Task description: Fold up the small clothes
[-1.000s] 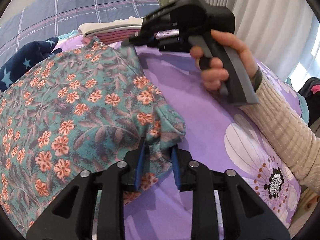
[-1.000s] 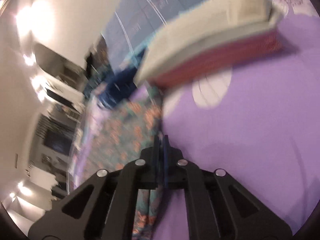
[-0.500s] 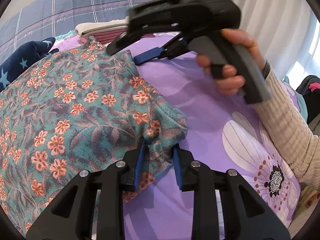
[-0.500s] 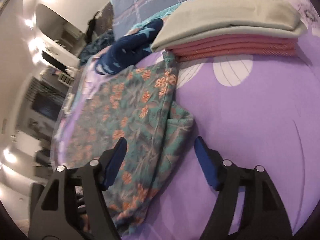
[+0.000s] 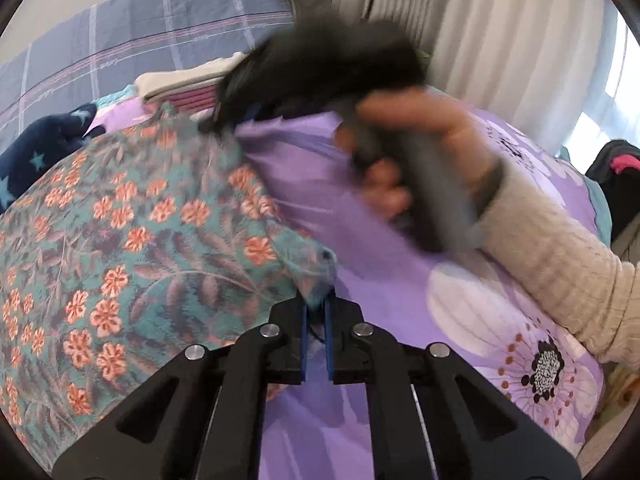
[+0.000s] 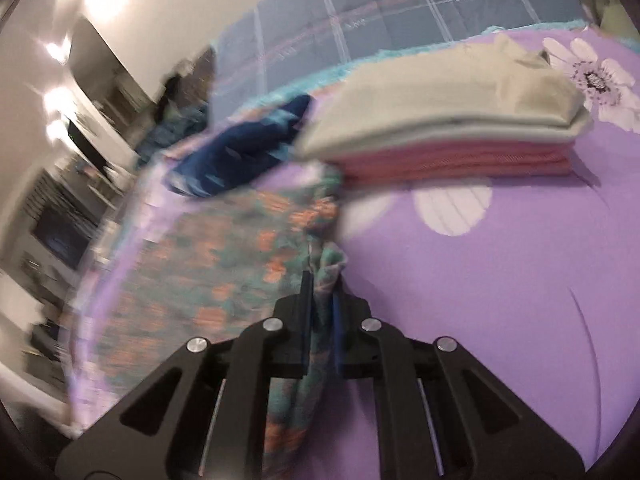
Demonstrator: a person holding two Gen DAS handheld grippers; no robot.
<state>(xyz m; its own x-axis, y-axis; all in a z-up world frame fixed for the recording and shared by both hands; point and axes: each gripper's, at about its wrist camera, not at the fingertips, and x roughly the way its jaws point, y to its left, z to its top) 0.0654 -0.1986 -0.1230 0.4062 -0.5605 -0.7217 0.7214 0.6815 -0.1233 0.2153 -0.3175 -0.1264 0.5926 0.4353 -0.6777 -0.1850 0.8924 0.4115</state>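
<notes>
A teal garment with orange flowers [image 5: 132, 232] lies spread on the purple flowered bedsheet [image 5: 400, 288]. My left gripper [image 5: 316, 312] is shut on the garment's near right corner. My right gripper [image 6: 322, 300] is shut on the garment's far right edge, with cloth bunched between its blue pads; the garment [image 6: 224, 264] is blurred in the right wrist view. In the left wrist view the right gripper [image 5: 320, 68] shows as a dark blur held by a hand at the far edge of the garment.
A folded stack of beige and pink clothes [image 6: 448, 128] sits beyond the garment, also seen in the left wrist view [image 5: 184, 88]. A navy star-print garment [image 5: 36, 160] lies at the far left. A checked blue quilt [image 5: 140, 36] and curtains [image 5: 500, 32] stand behind.
The left gripper closed tightly on the garment's corner. The right gripper, open half a second ago, dropped onto the far edge and closed on it.
</notes>
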